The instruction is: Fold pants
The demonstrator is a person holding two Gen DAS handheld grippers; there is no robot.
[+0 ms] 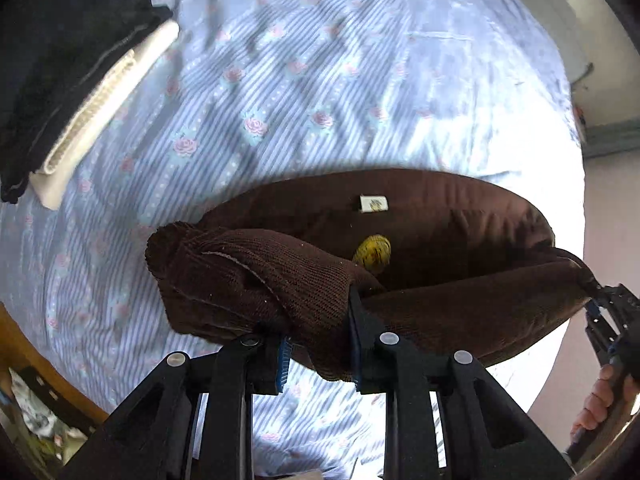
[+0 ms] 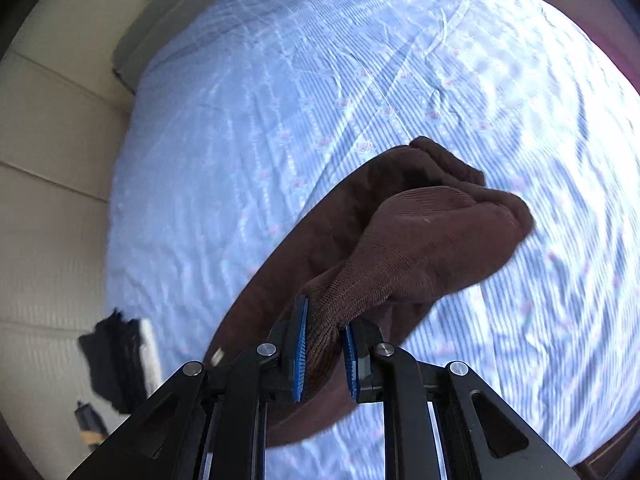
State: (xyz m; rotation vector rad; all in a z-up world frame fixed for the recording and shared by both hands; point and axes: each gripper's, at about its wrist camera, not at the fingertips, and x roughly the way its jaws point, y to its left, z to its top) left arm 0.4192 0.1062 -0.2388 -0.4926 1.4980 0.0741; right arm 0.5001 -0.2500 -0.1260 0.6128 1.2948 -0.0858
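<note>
Brown corduroy pants (image 1: 440,240) hang above a bed, held at two ends, with a white label (image 1: 374,204) and a yellow patch (image 1: 374,256) showing inside. My left gripper (image 1: 320,344) is shut on a bunched end of the pants. My right gripper (image 2: 325,356) is shut on the other end of the pants (image 2: 420,240); it also shows at the right edge of the left wrist view (image 1: 596,300), gripping the fabric's corner with the person's hand behind it.
The bed has a blue striped sheet with pink roses (image 1: 320,80). A stack of folded dark and white clothes (image 1: 80,92) lies at its left side; it also shows in the right wrist view (image 2: 120,360). A beige padded headboard (image 2: 48,200) stands beyond.
</note>
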